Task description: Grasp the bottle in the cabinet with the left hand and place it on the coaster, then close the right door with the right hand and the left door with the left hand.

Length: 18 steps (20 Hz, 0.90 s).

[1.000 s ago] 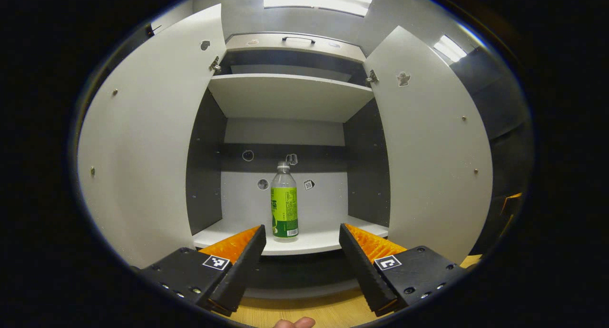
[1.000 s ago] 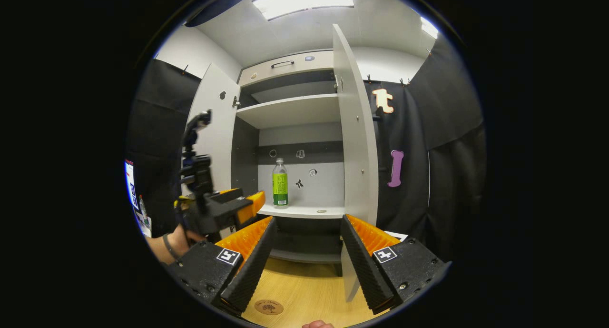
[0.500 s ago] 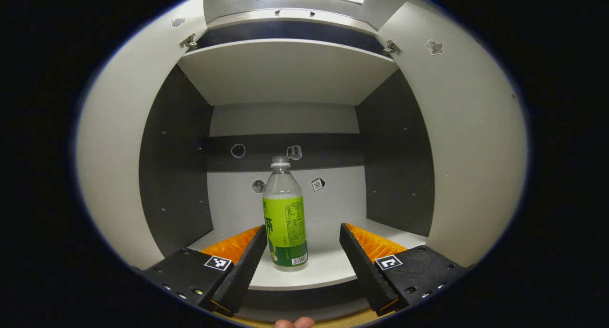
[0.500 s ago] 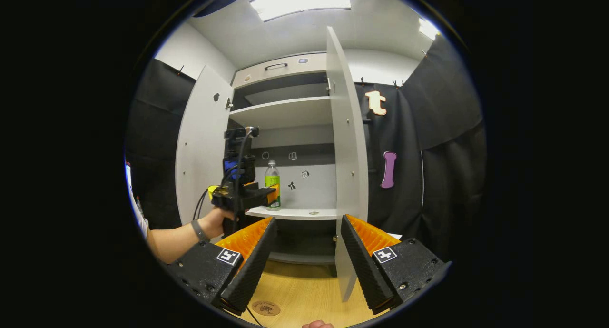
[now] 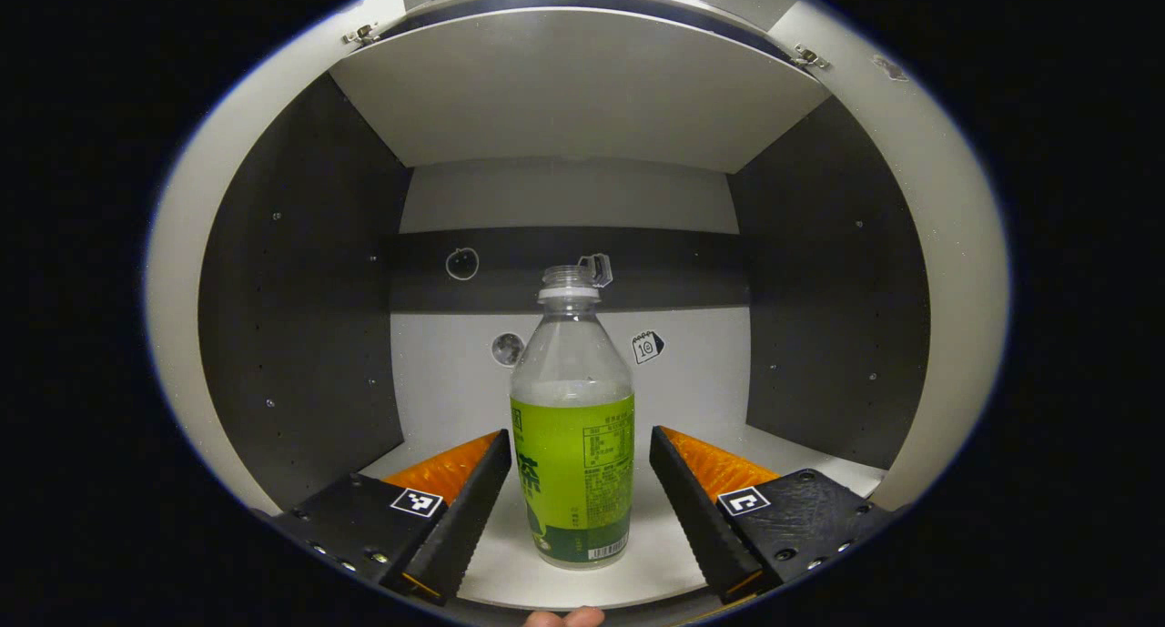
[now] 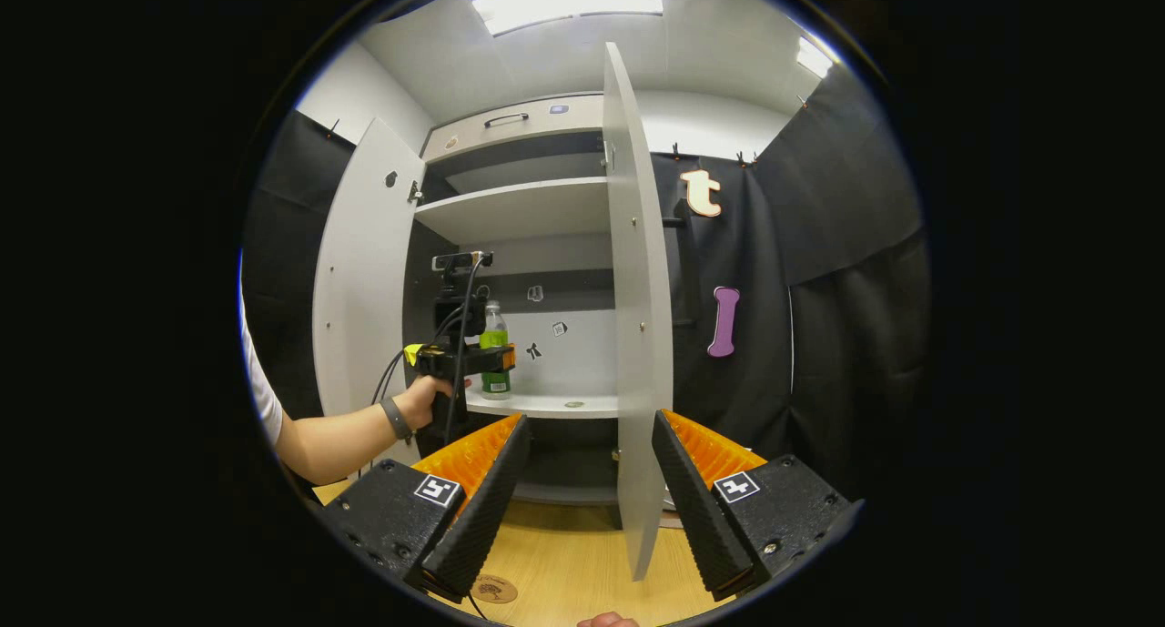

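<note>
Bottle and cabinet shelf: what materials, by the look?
Bottle: likely clear plastic, glossy; the back wall shows through its upper part, and a printed green label wraps the body. Cabinet shelf: probably laminated board, matte pale grey, flat and even with no visible grain.

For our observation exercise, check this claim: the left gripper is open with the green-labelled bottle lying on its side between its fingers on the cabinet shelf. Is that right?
Not quite. The bottle is not on its side: the left gripper view shows it standing upright on the cabinet shelf. The rest holds: the left gripper is open, with the bottle between its fingers.
</note>
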Tool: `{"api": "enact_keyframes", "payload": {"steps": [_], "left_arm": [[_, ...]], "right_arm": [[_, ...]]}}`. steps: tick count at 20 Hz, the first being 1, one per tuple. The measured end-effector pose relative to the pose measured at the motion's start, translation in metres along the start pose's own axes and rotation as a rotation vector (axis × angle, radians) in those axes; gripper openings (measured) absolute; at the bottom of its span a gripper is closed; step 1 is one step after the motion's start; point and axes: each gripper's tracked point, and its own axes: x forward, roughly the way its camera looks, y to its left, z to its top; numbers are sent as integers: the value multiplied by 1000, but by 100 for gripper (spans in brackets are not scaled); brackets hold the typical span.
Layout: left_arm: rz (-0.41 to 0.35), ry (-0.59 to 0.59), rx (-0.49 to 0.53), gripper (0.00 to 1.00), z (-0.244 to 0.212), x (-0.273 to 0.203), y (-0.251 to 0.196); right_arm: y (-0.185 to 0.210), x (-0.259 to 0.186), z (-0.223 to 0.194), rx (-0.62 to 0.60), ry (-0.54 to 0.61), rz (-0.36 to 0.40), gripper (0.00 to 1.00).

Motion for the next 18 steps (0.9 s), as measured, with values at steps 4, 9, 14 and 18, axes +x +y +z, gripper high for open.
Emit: {"api": "enact_keyframes", "payload": {"steps": [4, 9, 14, 18], "left_arm": [[-14, -24, -37, 94, 9, 3, 1], [-14, -20, -39, 77, 14, 4, 4], [-61, -25, -78, 76, 24, -11, -1], [-77, -54, -78, 76, 44, -38, -3]], "right_arm": [[0, 3, -3, 12, 9, -8, 83], [2, 3, -1, 2, 2, -9, 83], [4, -1, 0, 1, 1, -3, 83], [6, -5, 4, -6, -7, 4, 83]]}}
